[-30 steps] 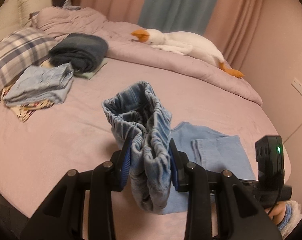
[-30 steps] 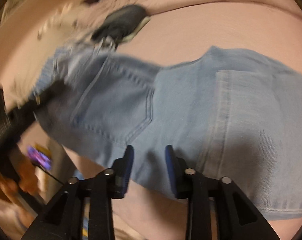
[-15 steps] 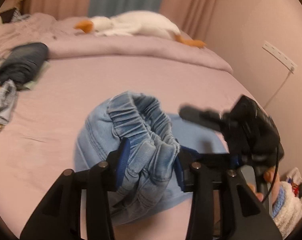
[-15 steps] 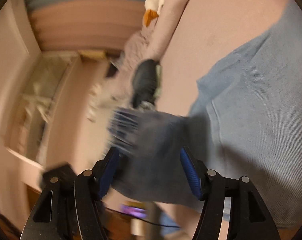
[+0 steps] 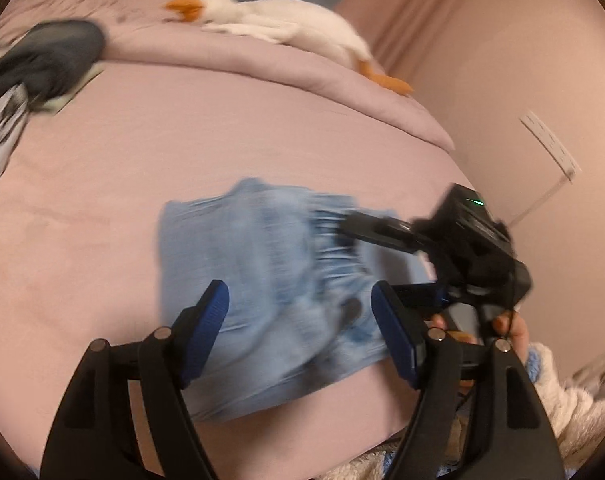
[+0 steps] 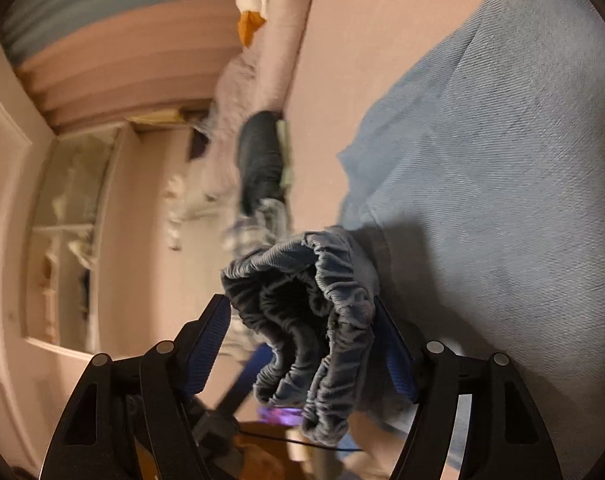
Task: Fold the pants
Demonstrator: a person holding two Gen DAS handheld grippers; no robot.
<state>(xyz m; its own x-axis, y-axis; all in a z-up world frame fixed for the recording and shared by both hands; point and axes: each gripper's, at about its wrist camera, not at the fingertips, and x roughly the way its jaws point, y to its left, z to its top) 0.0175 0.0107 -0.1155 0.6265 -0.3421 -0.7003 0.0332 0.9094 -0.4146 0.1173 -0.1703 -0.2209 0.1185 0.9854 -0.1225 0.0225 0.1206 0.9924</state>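
Light blue denim pants (image 5: 270, 280) lie folded on the pink bed, blurred by motion. My left gripper (image 5: 300, 320) is open above them, with nothing between its blue pads. My right gripper (image 6: 302, 344) has its jaws wide apart around the bunched elastic waistband (image 6: 314, 312), which rests between the pads without being pinched. The rest of the pants (image 6: 502, 180) spreads to the right. The right gripper also shows in the left wrist view (image 5: 382, 232), reaching over the waistband from the right.
A white plush goose (image 5: 286, 20) lies on the rolled pink duvet at the back. Dark folded clothes (image 5: 46, 60) and other garments sit far left. A pink wall with a power strip (image 5: 550, 148) is at right. The bed edge is near.
My left gripper let go of the waistband and opened. The pants dropped onto the bed. The right gripper rolled sideways and now has the waistband between its open jaws.
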